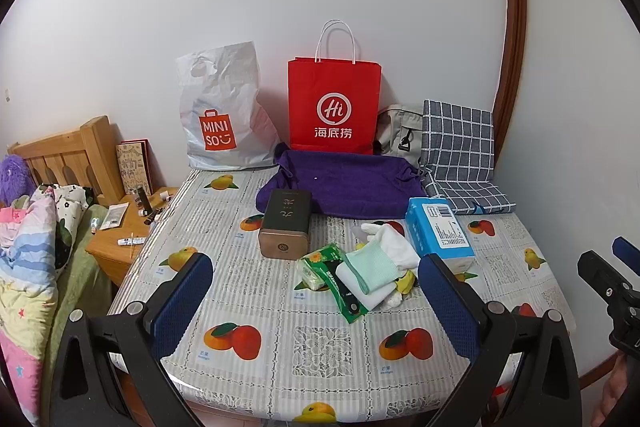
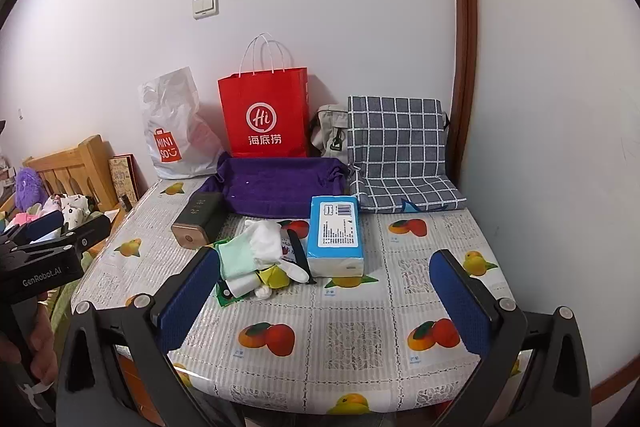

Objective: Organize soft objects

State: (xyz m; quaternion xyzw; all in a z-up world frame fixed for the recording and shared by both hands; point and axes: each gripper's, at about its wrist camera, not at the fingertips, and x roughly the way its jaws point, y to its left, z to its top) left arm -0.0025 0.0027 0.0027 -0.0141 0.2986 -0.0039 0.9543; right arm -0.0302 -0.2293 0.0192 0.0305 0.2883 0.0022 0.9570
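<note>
Clearly, nothing is held yet. From the left wrist view, the left gripper (image 1: 316, 301) is seen spread as wide as it goes, empty, hovering above the near part of the worktop (image 1: 280, 355). The heap of soft things (image 1: 370, 273), made up of a mint cloth, white gloves and a green tissue pack, lies just ahead of it and slightly toward its right finger, almost within the gap. The blue tissue pack (image 1: 438, 231) is found beyond that finger, its long axis running away from the gripper.

From the right wrist view, the right gripper (image 2: 324, 301) is likewise fully spread and empty. The same heap (image 2: 256, 259) lies ahead and toward its left finger, while the blue tissue pack (image 2: 336, 237) sits nearly straight ahead, lengthwise to the approach. The left gripper is judged nearer the heap; the right is better lined up with the pack.
</note>
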